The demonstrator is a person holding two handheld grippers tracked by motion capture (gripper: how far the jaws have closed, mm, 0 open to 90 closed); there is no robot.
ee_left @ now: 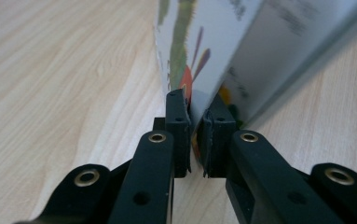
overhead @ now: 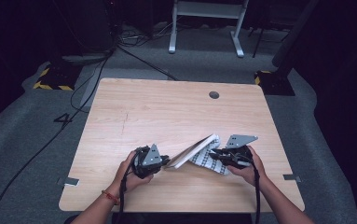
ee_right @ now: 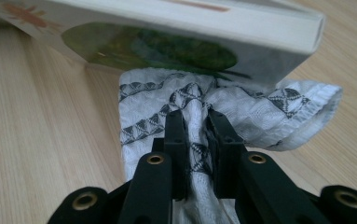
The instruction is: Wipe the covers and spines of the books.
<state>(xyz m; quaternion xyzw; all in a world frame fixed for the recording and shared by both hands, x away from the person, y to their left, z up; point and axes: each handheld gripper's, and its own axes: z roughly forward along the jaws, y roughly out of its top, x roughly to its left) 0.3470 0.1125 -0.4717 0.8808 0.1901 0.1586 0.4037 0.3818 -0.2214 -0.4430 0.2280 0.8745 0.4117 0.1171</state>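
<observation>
Two hand-held grippers are at work near the front edge of the worktop [overhead: 134, 112], a pale wood-grain surface with a round cable hole towards its far right corner.

Left gripper [overhead: 165, 162]: held in the person's left hand [overhead: 128, 173], front of centre. In the left gripper view its jaws are clamped on the lower edge of a book [ee_left: 199, 51], lifting that side so the book stands tilted off the wood. The cover shows colour artwork in green, orange and purple. Print on the grey face is blurred and cannot be read.

Right gripper [overhead: 212, 154]: held in the right hand [overhead: 248, 170], towards the front right. In the right gripper view its jaws are closed on a bunched fold of a white cloth [ee_right: 195, 116] woven with bands of dark triangles and diamonds.

Position of items: in the high view the book [overhead: 192, 150] lies between the two grippers, slanting up from the left gripper's tips towards the right, page block facing outwards. The cloth [overhead: 209, 160] lies on the worktop with its far part under the book's raised end; in the right gripper view the book [ee_right: 176, 32] rests on top of it, showing a green oval illustration and an orange sun-like motif.

No brand, label or legible title can be made out on either item.
</observation>
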